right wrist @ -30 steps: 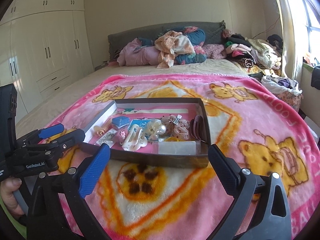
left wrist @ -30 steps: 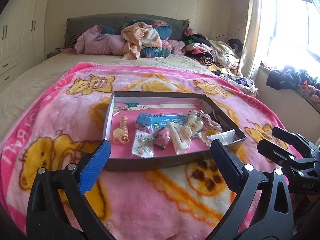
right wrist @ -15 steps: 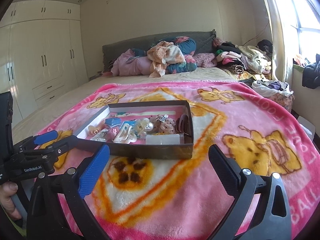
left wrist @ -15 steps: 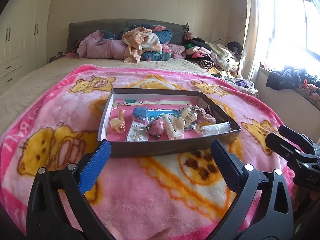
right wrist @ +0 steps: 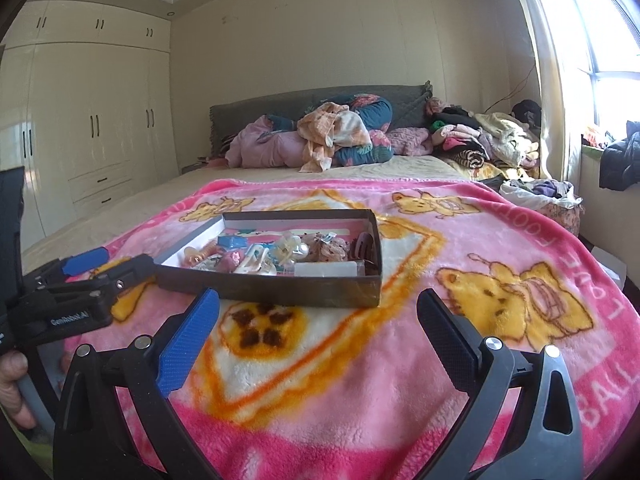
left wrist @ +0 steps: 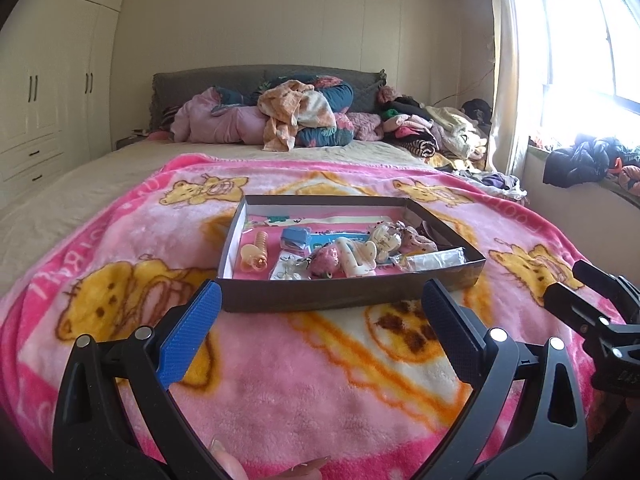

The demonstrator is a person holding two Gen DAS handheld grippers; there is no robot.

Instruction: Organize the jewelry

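A shallow dark box (left wrist: 344,294) (right wrist: 280,286) lies on a pink bear blanket on the bed. It holds several hair clips and jewelry bits: an orange spiral clip (left wrist: 256,252), a pink piece (left wrist: 326,262), a white clip (left wrist: 356,258), a clear packet (left wrist: 434,258). My left gripper (left wrist: 320,320) is open and empty, hanging just short of the box's near wall. My right gripper (right wrist: 318,320) is open and empty, also short of the box, towards its right corner. Each gripper shows at the edge of the other's view.
The pink blanket (left wrist: 312,380) covers the near half of the bed. Piled clothes and bedding (left wrist: 288,116) lie at the headboard. Wardrobes (right wrist: 92,128) stand on the left, a window and curtain (left wrist: 560,60) on the right.
Both grippers have drawn back and dropped lower, so the box looks farther off and flatter. Both stay open and empty. Nothing in the box has moved.
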